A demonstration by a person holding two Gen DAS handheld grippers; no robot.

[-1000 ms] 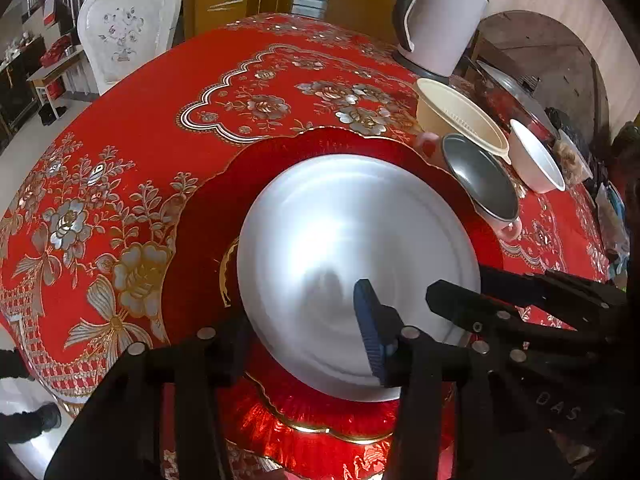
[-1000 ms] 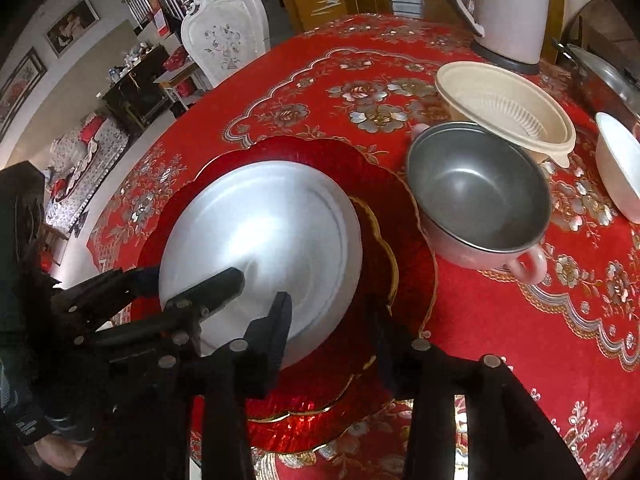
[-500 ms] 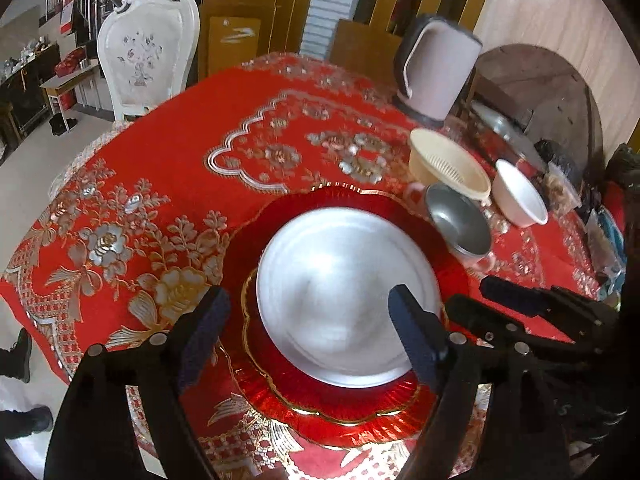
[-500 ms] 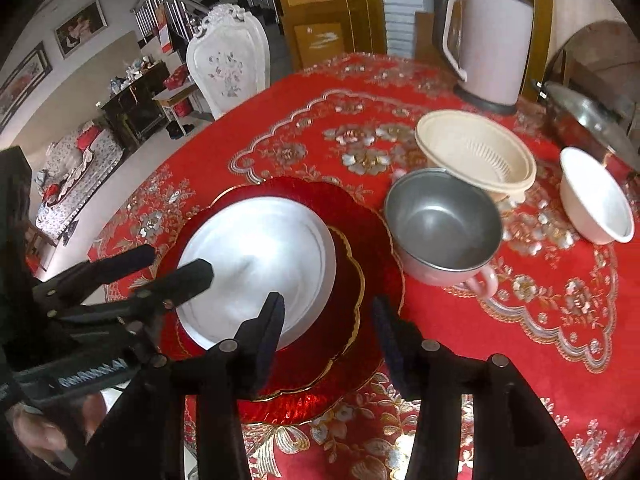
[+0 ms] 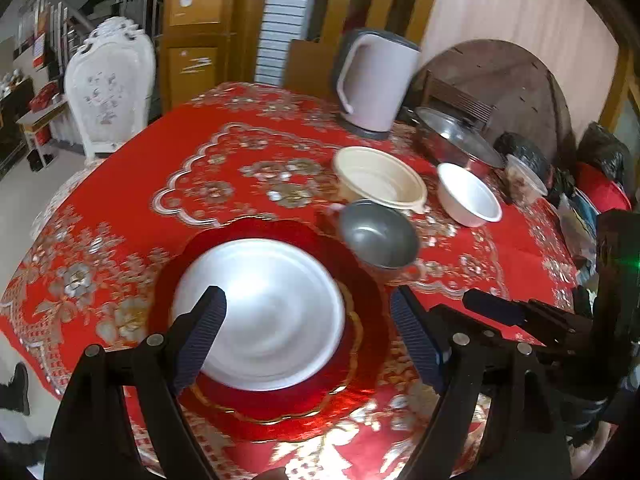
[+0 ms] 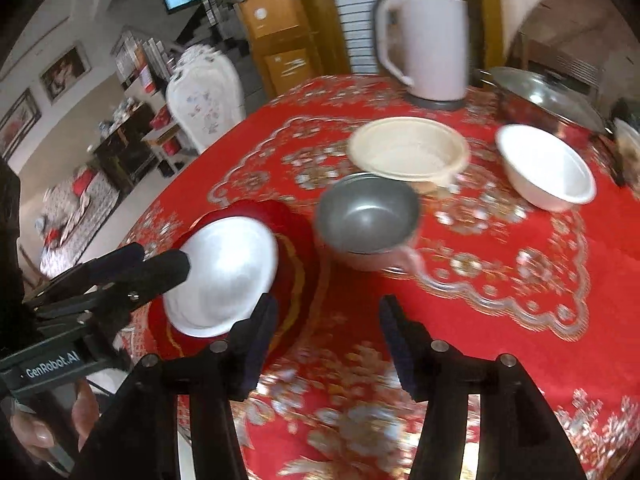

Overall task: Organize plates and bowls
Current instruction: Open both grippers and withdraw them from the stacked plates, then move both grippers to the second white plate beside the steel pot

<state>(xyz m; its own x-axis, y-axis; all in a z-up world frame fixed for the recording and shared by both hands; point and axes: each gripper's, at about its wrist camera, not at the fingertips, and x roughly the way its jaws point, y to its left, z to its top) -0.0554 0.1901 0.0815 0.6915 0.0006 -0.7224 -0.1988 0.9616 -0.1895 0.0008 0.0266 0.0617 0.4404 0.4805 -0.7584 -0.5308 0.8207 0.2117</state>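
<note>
Red cloth with gold and silver flowers over the whole table (image 5: 132, 168), seen from the left wrist. On it, near the front edge, a red scalloped plate (image 5: 360, 300) with gold rim, and on top of this a white plate (image 5: 272, 312), lying flat. Left gripper (image 5: 308, 328) above the white plate, fingers wide apart, nothing between them, one blue pad (image 5: 200, 336) over the plate's left part, the other beside the red plate's right rim. Just behind the red plate, to the right, a grey metal bowl (image 5: 378, 234) with a handle; behind that, touching or almost touching, a cream bowl (image 5: 380, 180); further right, apart, a white bowl (image 5: 468, 194). At the far edge a pale kettle (image 5: 376, 84) and a steel pot with glass lid (image 5: 456, 140). At right, the right gripper (image 5: 496, 308) entering low over the cloth. From the right wrist: right gripper (image 6: 324, 340) with fingers wide as well, empty, above bare cloth (image 6: 520, 320) between the red plate (image 6: 296, 264) and the table's front. White plate (image 6: 224, 272) to the left, partly hidden by the left gripper (image 6: 160, 260). Grey metal bowl (image 6: 368, 216) straight ahead, cream bowl (image 6: 408, 152) behind it, white bowl (image 6: 544, 164) to the right, kettle (image 6: 428, 40) and lidded pot (image 6: 540, 96) at the back. Much blur in this view. Bottom left, a hand (image 6: 56, 420) holding the left gripper's handle.
</note>
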